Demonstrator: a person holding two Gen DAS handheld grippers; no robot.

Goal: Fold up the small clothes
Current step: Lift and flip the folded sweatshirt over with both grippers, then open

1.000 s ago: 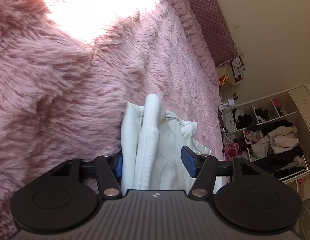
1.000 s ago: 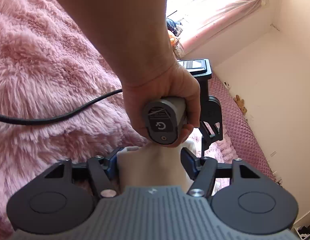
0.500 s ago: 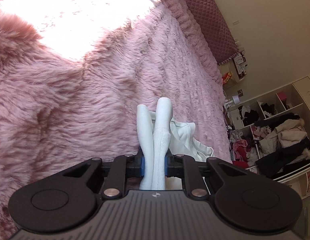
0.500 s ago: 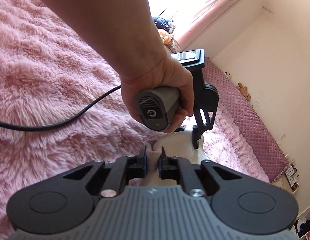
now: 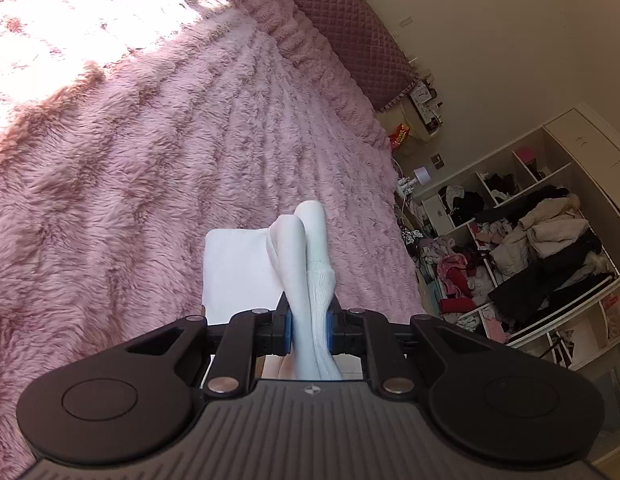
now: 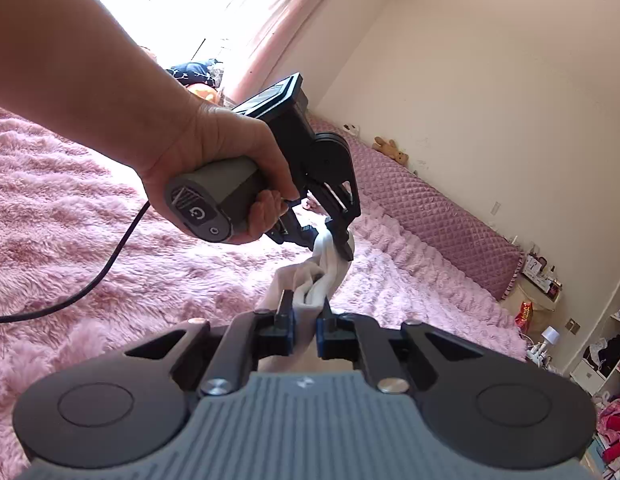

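We are holding a small white garment point(image 5: 245, 272) with both grippers, up above the fluffy pink blanket point(image 5: 129, 160) on the bed. The left gripper point(image 5: 307, 326) is squeezing tight on a soft, bunched-up part of the cloth, which is sticking up in two round, ribbed rolls between the blue pads point(image 5: 286, 328). A flat, smooth white part is hanging to the left of those rolls.

In the right view, the right gripper point(image 6: 305, 330) is pinching another crumpled bit of the same garment point(image 6: 305, 280). The cloth is stretching up from there to the left gripper point(image 6: 334, 236), which the left hand point(image 6: 213, 160) is gripping by its gray handle. A thin black cable point(image 6: 97, 276) is curving over the blanket point(image 6: 69, 220).

The blanket is long-haired and shaggy, with sunlight falling on its far part. A pink quilted headboard point(image 5: 350, 36) with a diamond pattern is running along the bed's far edge. Past the bed's corner, white shelves point(image 5: 550, 240) are stuffed with messy clothes. A small brown teddy point(image 6: 392, 151) is sitting on the headboard point(image 6: 430, 216).
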